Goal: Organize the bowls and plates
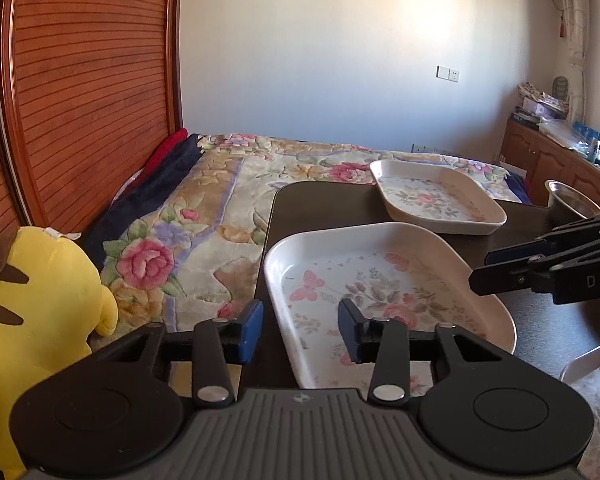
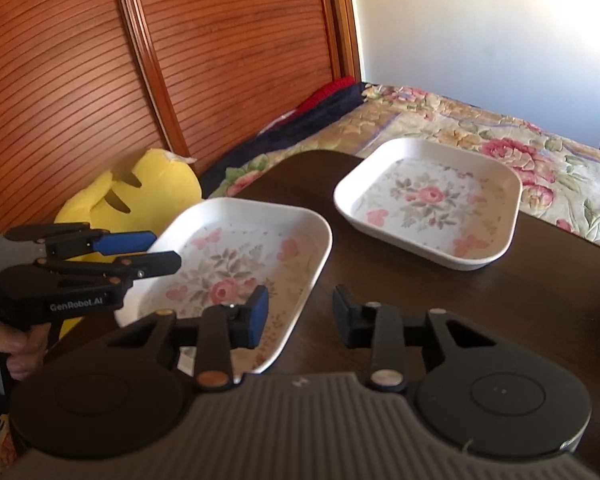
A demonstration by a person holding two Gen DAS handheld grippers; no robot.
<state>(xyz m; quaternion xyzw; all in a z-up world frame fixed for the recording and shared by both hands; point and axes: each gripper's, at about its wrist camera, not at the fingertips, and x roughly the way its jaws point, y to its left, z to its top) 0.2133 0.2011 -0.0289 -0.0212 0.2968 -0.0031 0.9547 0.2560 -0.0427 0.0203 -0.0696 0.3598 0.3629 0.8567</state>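
Both my tongs gape empty: left tongs (image 1: 300, 330) straddle the near plate's (image 1: 380, 280) rim at the bench's (image 2: 500, 300) left edge; next, pinch it, stack it on the far plate (image 2: 428, 204)

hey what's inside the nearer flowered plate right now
The nearer plate holds no loose item where visible, only its printed flowers and butterflies. Both open grippers, left and right, straddle its rims and cover its near part.
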